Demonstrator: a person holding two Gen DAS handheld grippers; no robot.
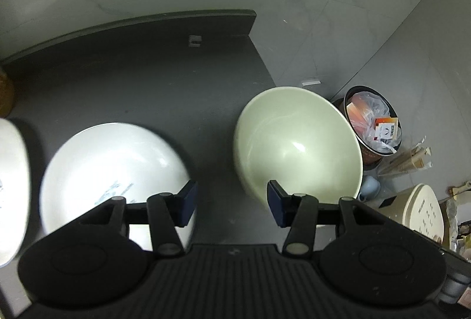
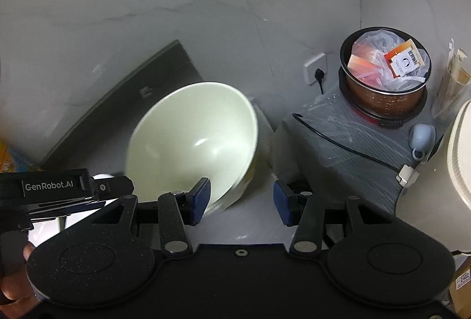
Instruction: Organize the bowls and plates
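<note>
One glossy pale-green round bowl (image 1: 297,142) being seen at the right edge of a matte dark counter (image 1: 141,83), two shiny white plates (image 1: 112,172) lying left of it, left tongs (image 1: 232,202) and right tongs (image 2: 241,199) being held released, nothing gripped.

- The left tongs (image 1: 232,202) are matte black, with two round housings at the base and a ribbed black plate between them.
- Each of their arms is a flat black link with a silver pivot screw at either end; the pads (image 1: 188,202) are dark blue rectangles.
- The right tongs (image 2: 242,201) have the same build, but a smooth black middle plate with one small silver screw.
- In the right wrist view, the left tongs' black body carries white "GenRobot.AI" lettering (image 2: 48,186).
- A fingertip (image 2: 28,252) shows at that view's left edge.
</note>
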